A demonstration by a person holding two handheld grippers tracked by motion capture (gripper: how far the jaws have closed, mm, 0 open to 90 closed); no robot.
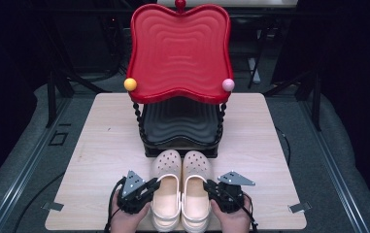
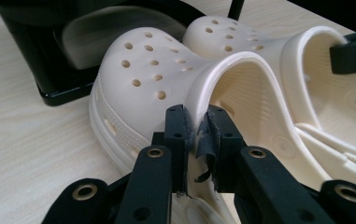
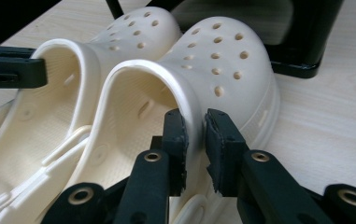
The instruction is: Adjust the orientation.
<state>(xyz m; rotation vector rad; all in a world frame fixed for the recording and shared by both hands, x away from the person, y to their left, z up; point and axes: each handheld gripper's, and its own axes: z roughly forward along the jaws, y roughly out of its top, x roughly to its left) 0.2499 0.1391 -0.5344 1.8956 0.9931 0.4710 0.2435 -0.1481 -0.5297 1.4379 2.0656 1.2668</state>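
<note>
A pair of cream clogs lies side by side at the table's front edge, toes pointing at the stand. My left gripper (image 1: 154,185) (image 2: 196,123) is shut on the outer side wall of the left clog (image 1: 165,189) (image 2: 147,70), with the rim pinched between its pads. My right gripper (image 1: 209,187) (image 3: 195,128) is shut on the outer side wall of the right clog (image 1: 195,187) (image 3: 222,51). A hand holds each gripper from below. Each gripper view also shows the other clog (image 2: 241,37) (image 3: 129,28) and a jaw of the other gripper beyond it.
Just past the clogs' toes stands a two-tier stand: a wavy red tray (image 1: 180,48) on top and a black tray (image 1: 180,121) below it. Yellow (image 1: 130,84) and pink (image 1: 228,85) balls cap its posts. Bare wooden table (image 1: 105,141) lies on both sides.
</note>
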